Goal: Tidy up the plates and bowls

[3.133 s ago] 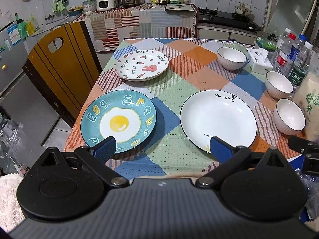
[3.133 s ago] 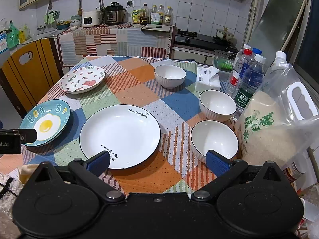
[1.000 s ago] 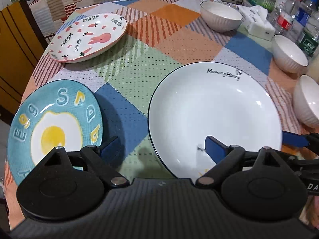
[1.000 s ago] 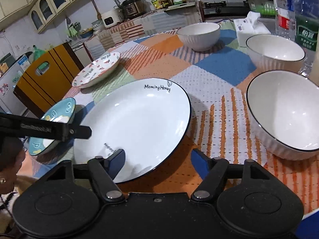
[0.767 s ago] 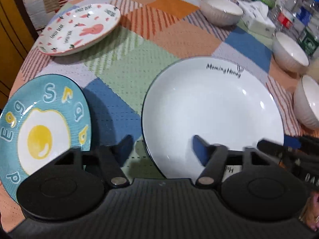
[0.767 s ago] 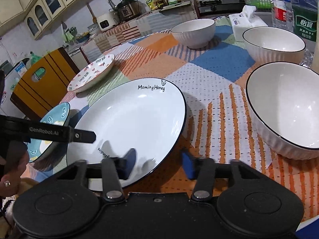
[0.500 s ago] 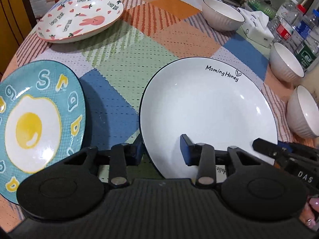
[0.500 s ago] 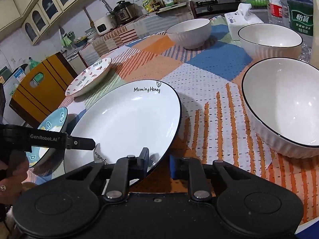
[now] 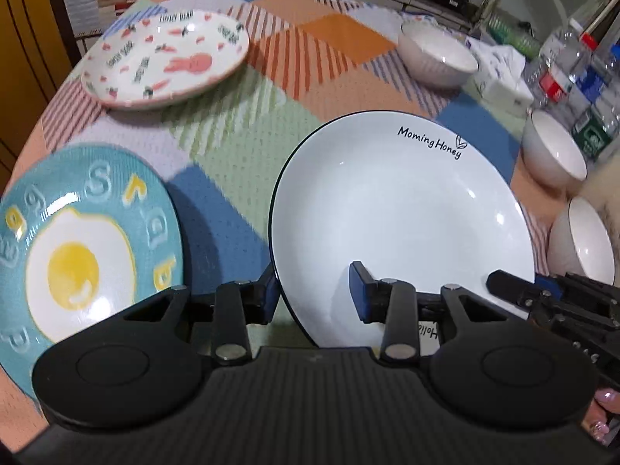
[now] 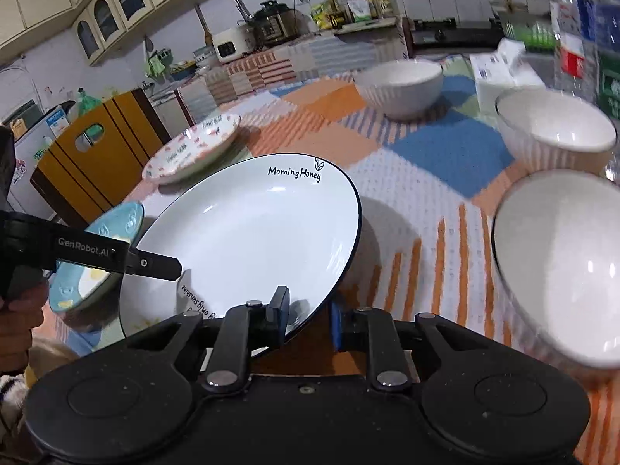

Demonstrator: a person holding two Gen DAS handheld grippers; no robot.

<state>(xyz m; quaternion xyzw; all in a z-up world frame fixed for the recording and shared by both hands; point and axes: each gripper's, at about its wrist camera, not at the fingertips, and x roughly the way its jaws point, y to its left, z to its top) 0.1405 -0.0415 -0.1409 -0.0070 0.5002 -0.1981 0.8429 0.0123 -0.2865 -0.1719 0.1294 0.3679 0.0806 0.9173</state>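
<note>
Two tools had the big white plate (image 9: 399, 209) between them, and it sat tilted, its right edge lifted off the patchwork cloth (image 9: 232, 124) on the bench. Far left lay the blue egg plate (image 9: 77, 248), flat, with the rabbit plate (image 9: 166, 58) beyond it. Next came the left tool (image 9: 312, 294), its fingers straddling the white plate's near-left rim, one outside, one on the plate's face; whether they actually pinched it, I couldn't tell. The right tool (image 10: 308, 319) was clenched on the near-right rim of that same plate, a pad on either side. Off to the right stood three white bowls (image 10: 558, 131), near the tissue box (image 10: 500, 73) and water bottles (image 10: 573, 27).
</note>
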